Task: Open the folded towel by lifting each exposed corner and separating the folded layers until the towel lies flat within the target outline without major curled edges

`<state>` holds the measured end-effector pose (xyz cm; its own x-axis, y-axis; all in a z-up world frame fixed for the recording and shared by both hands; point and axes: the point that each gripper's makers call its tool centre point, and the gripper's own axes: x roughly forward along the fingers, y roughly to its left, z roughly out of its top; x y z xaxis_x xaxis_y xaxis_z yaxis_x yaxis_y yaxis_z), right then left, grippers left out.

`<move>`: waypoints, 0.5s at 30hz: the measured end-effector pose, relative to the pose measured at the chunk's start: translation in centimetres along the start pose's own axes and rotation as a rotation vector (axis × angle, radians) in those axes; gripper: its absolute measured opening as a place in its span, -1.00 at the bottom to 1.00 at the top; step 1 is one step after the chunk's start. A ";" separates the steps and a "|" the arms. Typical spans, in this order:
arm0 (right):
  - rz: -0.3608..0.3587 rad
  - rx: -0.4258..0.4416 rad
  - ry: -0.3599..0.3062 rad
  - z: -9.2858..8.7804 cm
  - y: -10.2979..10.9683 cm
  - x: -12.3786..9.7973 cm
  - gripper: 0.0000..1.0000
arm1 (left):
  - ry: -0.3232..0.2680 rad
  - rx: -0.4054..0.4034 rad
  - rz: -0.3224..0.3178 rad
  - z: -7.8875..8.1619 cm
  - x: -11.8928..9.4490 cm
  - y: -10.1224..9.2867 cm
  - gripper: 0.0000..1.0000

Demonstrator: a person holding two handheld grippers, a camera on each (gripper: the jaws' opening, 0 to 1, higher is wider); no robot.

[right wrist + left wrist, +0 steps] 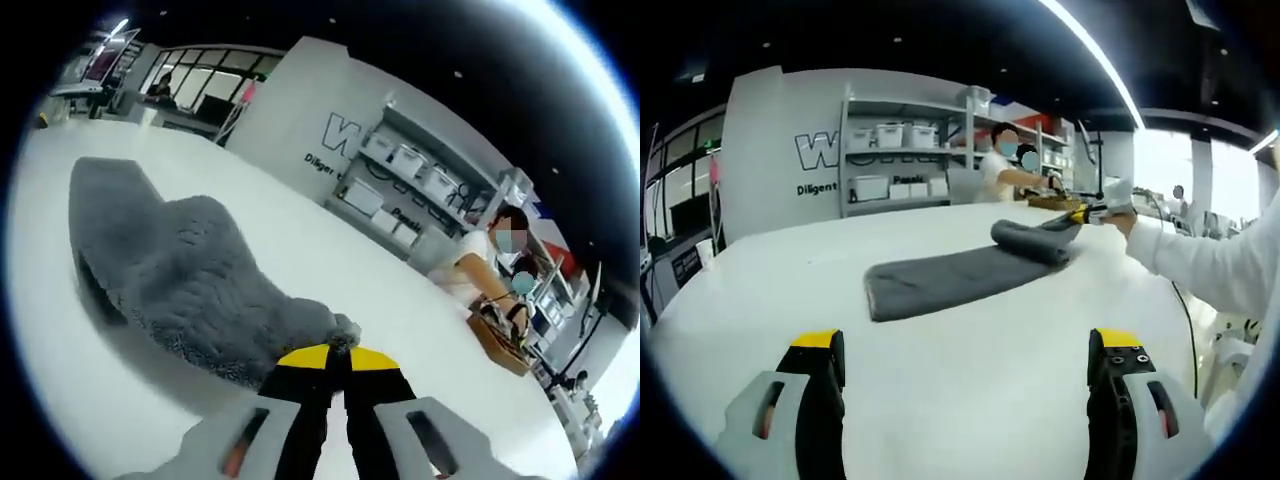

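The left hand-held gripper (965, 375) stands with its jaws wide apart and nothing between them, hovering over bare white counter (770, 290). Ahead of it, well apart from its yellow-tipped jaws, the grey towel (950, 280) lies on the counter as a long folded band, its near end flat and its far end raised into a roll. At that raised far end the right hand-held gripper (1080, 214) enters the left gripper view from the right, carried by a hand in a white sleeve (1210, 265), and meets the towel's corner. In the right gripper view, the right hand-held gripper (336, 362) has its jaws drawn narrow, pinching a corner of the grey towel (170, 270) at the yellow tips; the cloth rises from the counter (330, 260) to the jaws and spreads away ahead and to the left of them, its far end resting flat. Beyond the counter, shelving (905, 150) with white bins stands against a wall, and a person in a white top (490, 265) sits at a wooden tray (497, 342) on the far side, to the right of the right hand-held gripper.
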<state>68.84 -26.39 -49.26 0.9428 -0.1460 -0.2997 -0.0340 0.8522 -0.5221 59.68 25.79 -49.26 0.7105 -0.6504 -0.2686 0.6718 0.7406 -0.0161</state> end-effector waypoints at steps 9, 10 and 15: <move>-0.058 0.007 0.077 -3.8 -3.8 -0.4 -1.00 | 0.003 0.007 0.000 0.1 0.0 -0.2 1.00; -0.061 0.007 0.086 -4.2 -4.2 -0.5 -1.00 | 0.004 0.008 0.001 0.1 0.0 -0.2 1.00; -0.101 0.026 0.118 -6.0 -6.2 -1.3 -1.00 | 0.005 0.006 0.005 0.1 0.1 -0.2 1.00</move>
<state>65.78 -34.49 -50.46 0.8954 -0.2881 -0.3395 0.0687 0.8428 -0.5339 59.63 25.57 -49.15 0.7127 -0.6459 -0.2737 0.6696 0.7427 -0.0090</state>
